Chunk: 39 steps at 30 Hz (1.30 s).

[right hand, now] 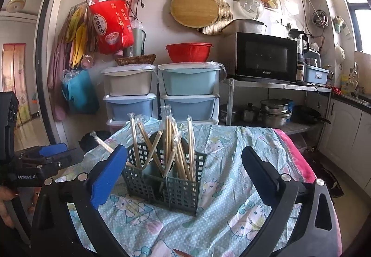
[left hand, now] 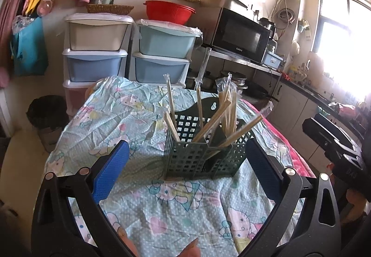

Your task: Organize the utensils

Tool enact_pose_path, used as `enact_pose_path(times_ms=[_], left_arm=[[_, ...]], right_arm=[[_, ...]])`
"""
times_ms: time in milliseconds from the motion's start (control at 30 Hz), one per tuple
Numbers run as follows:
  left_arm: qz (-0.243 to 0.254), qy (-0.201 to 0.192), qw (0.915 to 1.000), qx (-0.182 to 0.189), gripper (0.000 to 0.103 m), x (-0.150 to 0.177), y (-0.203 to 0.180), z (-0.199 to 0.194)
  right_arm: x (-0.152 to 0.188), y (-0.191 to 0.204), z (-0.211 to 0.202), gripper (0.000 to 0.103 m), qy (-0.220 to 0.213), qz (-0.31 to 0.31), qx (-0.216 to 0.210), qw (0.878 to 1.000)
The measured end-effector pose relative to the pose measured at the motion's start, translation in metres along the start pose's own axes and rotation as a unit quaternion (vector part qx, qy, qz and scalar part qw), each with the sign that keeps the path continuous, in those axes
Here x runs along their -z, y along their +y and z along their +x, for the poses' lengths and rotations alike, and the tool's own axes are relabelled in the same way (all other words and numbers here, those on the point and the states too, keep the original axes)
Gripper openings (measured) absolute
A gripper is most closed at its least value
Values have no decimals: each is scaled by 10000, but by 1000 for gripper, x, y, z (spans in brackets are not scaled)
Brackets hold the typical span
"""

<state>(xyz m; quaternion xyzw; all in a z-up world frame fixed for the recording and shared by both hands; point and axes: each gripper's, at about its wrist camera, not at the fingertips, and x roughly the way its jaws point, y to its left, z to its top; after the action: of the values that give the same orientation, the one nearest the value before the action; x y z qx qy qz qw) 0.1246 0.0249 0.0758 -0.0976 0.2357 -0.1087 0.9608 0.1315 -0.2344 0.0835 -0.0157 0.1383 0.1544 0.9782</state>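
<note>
A dark green slotted utensil caddy (left hand: 199,154) stands upright on a table draped in a pale blue cartoon-print cloth (left hand: 176,210), its compartments holding plastic-wrapped wooden chopsticks (right hand: 172,143) that lean outward at several angles. The left gripper (left hand: 187,166) and the right gripper (right hand: 183,175) both face the caddy from just short of it, blue-padded jaws spread wide with nothing between the pads, and neither touching it. Against the wall behind stand stacked plastic drawers (right hand: 162,92), a red colander (right hand: 189,51) on top, and a black microwave (right hand: 264,57) on a metal shelf.
</note>
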Motion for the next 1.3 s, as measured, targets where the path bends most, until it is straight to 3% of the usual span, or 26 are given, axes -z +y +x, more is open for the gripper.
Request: enact_pose_path(times_ms=[1000, 1300], left_arm=[[-8, 463, 9987, -215, 92, 59, 5, 16], [73, 369, 9988, -299, 92, 76, 0, 15]], right_arm=[[68, 4, 9, 96, 656, 115, 147, 9977], [86, 4, 4, 96, 574, 101, 264, 9980]])
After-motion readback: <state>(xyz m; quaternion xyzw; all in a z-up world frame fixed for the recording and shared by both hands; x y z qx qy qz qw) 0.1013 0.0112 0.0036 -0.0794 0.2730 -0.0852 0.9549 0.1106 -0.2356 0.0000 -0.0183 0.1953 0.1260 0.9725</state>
